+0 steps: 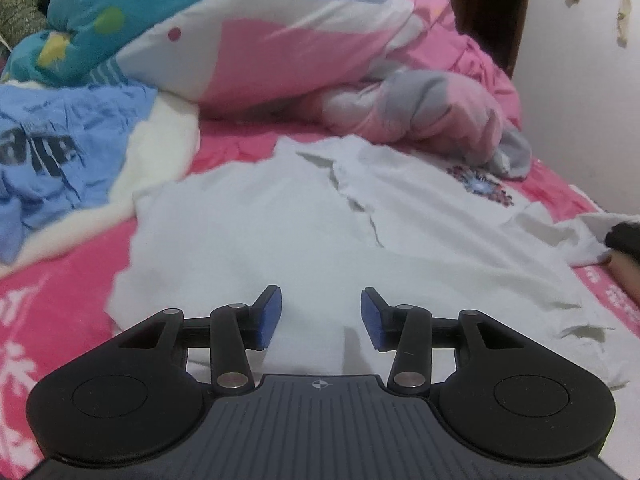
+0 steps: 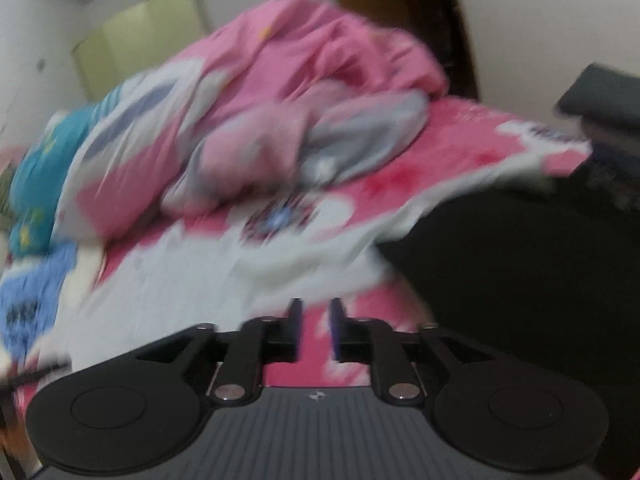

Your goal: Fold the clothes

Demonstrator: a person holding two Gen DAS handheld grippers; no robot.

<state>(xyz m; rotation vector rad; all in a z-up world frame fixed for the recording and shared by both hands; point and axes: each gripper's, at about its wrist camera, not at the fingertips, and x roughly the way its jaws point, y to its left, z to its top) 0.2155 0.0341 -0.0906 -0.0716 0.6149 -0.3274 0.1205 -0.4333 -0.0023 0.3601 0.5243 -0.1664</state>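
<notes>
The left tongs [image 1: 321, 317] stand spread over the near part of the white shirt [image 1: 280, 232], with nothing between their blue pads [image 1: 269, 316]. The right tongs [image 2: 315, 330] are parted by a narrow gap, empty too, above the pink sheet [image 2: 460, 160] at the shirt's edge. The shirt lies mostly flat on the bed, its front placket open, one sleeve rumpled at the right. Folding from here, the loose sleeve may bunch inside the fold, and a pinch could catch the sheet along with the cloth. The blue shirt [image 1: 60, 152] beside it bears dark lettering, cut off and unreadable.
</notes>
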